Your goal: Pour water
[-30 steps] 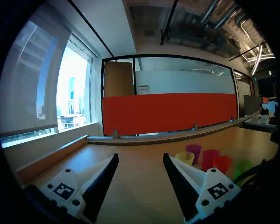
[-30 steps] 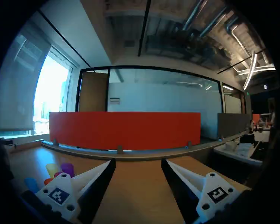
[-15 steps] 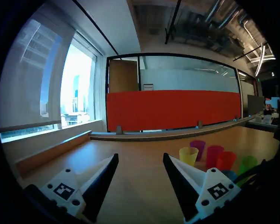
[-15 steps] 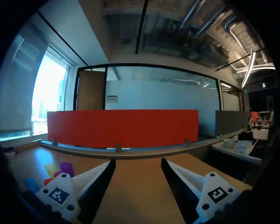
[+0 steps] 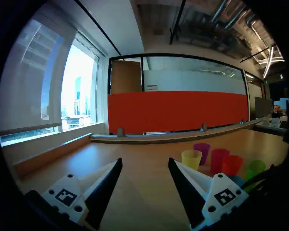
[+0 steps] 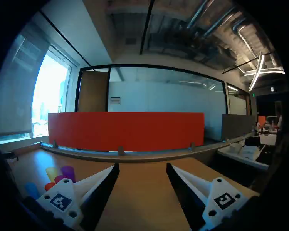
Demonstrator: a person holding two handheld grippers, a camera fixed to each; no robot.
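Several coloured plastic cups stand in a cluster on the wooden table. In the left gripper view I see a yellow cup (image 5: pixel 191 159), a purple cup (image 5: pixel 201 150), a pink cup (image 5: pixel 219 159), an orange cup (image 5: pixel 232 164) and a green cup (image 5: pixel 255 169), to the right of my left gripper (image 5: pixel 144 169). That gripper is open with nothing between its fingers. In the right gripper view the yellow cup (image 6: pixel 52 173) and purple cup (image 6: pixel 68 173) peek out behind the left finger (image 6: pixel 86 190). My right gripper (image 6: pixel 142 173) is open and holds nothing.
The wooden table (image 5: pixel 144 154) runs back to a red divider panel (image 5: pixel 175 111) with a raised ledge in front of it. A window sill (image 5: pixel 48 148) borders the table on the left. Another desk with objects (image 6: pixel 244 152) lies to the right.
The left gripper's view has shifted slightly; the cups now sit a little lower and left in it. The right gripper has barely moved. Both remain open.
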